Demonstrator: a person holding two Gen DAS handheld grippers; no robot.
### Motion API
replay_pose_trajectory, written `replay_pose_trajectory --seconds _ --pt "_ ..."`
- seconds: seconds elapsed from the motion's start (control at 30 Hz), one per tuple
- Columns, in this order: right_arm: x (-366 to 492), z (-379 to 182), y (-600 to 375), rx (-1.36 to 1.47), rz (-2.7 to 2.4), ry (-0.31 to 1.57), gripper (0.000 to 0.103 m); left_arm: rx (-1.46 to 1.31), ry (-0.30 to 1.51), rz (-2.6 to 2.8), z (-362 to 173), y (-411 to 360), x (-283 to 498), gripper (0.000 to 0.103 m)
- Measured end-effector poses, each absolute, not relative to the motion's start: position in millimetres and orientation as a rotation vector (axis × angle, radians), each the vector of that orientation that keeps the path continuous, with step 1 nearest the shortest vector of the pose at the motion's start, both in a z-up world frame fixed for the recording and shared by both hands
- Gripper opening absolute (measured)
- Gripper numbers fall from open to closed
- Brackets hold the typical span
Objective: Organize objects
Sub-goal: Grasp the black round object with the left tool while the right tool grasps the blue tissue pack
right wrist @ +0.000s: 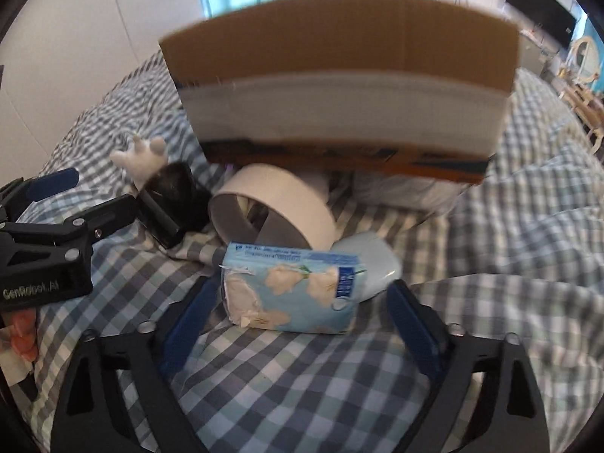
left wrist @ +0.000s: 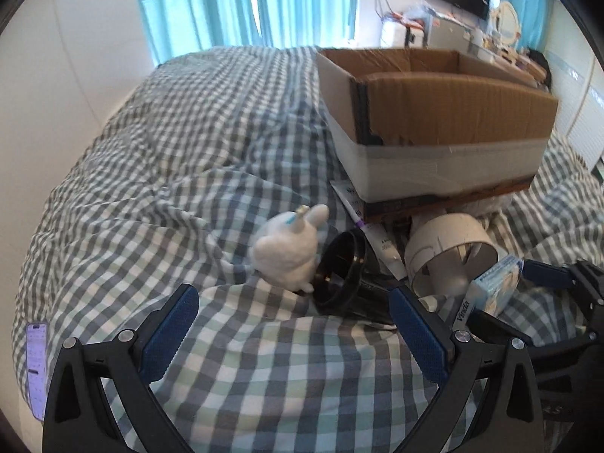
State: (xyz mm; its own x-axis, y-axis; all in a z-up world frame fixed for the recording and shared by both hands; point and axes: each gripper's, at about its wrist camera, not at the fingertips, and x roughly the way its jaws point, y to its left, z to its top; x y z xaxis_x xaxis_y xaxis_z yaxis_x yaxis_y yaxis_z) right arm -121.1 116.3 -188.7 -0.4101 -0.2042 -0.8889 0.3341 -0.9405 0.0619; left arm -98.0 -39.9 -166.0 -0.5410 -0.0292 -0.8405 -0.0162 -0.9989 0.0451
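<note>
Tissue pack (right wrist: 298, 290) on checked bed (right wrist: 302, 389), between spread fingers of right gripper (right wrist: 302, 313), untouched. Left gripper (left wrist: 294, 336): fingers spread, empty, near plush toy (left wrist: 288, 251). Cardboard box (left wrist: 434, 120) behind.

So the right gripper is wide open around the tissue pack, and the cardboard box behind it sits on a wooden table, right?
Not quite: the cardboard box sits on a checked bedspread, not a wooden table, as the right wrist view shows. The right gripper is indeed wide open around the tissue pack.
</note>
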Motion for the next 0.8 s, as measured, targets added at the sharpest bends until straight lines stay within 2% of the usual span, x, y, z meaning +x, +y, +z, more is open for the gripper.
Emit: replay_pose_trajectory --seconds 0.03,0.1,0.27,0.37,0.43,0.47,0.73,0.8 --pt "-122 -190 117 1.49 -2.378 0.164 0.074 1.516 -0.087 -2.748 -168 -37 -100 0.103" --pt "-122 -189 119 1.488 -2.387 0.151 0.073 1.549 -0.118 -2.746 -173 -31 -106 0.102" --pt "-114 -163 146 1.406 -2.494 0.083 0.072 1.613 -0.162 -2.768 -181 -20 -113 0.089" --pt "-120 -147 166 1.398 -2.533 0.017 0.072 1.659 -0.17 -2.784 -186 -13 -116 0.07" --pt "-121 -141 176 1.389 -2.556 -0.011 0.072 1.699 -0.145 -2.809 -189 -11 -117 0.045" --pt "-121 -140 179 1.382 -2.567 -0.019 0.072 1.713 -0.129 -2.822 -190 -9 -117 0.039" --pt "-113 -122 204 1.339 -2.616 -0.042 0.072 1.65 -0.099 -2.87 -176 -10 -105 0.014" --pt "-107 -117 208 1.321 -2.635 -0.026 0.072 1.627 -0.089 -2.881 -171 -11 -102 0.01"
